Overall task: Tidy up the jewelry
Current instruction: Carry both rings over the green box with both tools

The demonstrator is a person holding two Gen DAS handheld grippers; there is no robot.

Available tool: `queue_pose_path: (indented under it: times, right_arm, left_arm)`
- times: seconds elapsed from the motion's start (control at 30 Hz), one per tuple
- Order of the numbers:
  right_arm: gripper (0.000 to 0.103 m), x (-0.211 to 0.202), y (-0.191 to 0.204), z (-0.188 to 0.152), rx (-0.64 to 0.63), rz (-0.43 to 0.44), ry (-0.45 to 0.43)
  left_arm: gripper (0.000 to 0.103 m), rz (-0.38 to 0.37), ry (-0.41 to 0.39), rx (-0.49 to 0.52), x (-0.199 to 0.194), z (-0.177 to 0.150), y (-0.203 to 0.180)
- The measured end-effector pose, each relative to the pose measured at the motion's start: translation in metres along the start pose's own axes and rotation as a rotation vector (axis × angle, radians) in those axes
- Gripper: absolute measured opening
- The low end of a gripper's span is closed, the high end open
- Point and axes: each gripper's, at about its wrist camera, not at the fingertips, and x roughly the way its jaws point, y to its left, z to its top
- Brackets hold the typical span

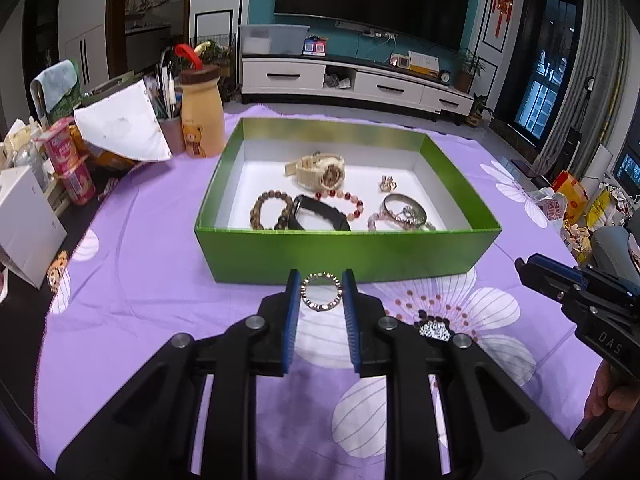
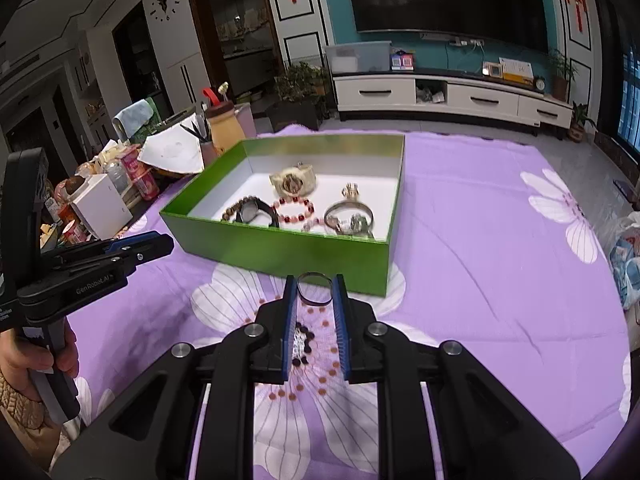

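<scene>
Two hand-held grippers are shown near a green box (image 1: 348,254) set on a purple flowered cloth (image 1: 132,288). One studded ring (image 1: 321,292) is pinched by its edges between the blue pads of the left gripper (image 1: 321,286), just short of the box's near wall. One plain dark band (image 2: 316,290) is pinched likewise in the right gripper (image 2: 316,288), near the box's near right corner.

Risks, largest first. The box could be struck or shoved along the cloth if either gripper is carried forward too low, since the near wall stands between each ring and the white floor. Either ring could pivot or slip out of its pads, being held only at two points on its rim, and could roll away on the cloth. The two grippers could collide if both are brought over the box together. A dropped ring could land among the pieces crowded at the near side and tangle there.

Counts, largest first: one box; two grippers; two watches, one cream (image 1: 320,170) at the far side and one black (image 1: 320,216) nearer; four or so bracelets, the right-hand ones overlapping; one small gold trinket (image 1: 387,184); one sparkling cluster (image 1: 434,328) left on the cloth; two held rings.
</scene>
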Motion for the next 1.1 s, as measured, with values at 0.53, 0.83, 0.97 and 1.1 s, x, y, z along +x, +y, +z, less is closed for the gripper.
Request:
queue_pose_path:
  times: [0.53,0.83,0.97,1.1]
  right_arm:
    - [0.018,0.002,0.014,0.033,-0.042,0.018,-0.052]
    - [0.018,0.004,0.015,0.050,-0.056,0.020,-0.078]
    - [0.018,0.008,0.015,0.056,-0.059,0.020,-0.084]
    - [0.018,0.013,0.012,0.061,-0.052,0.023,-0.084]
  left_arm:
    - [0.021,0.006,-0.047,0.033,-0.004,0.031,-0.002]
    - [0.021,0.006,-0.067,0.056,0.000,0.048,-0.006]
    - [0.021,0.004,-0.068,0.064,0.005,0.054,-0.008]
    - [0.021,0.002,-0.070,0.072,0.010,0.058,-0.009]
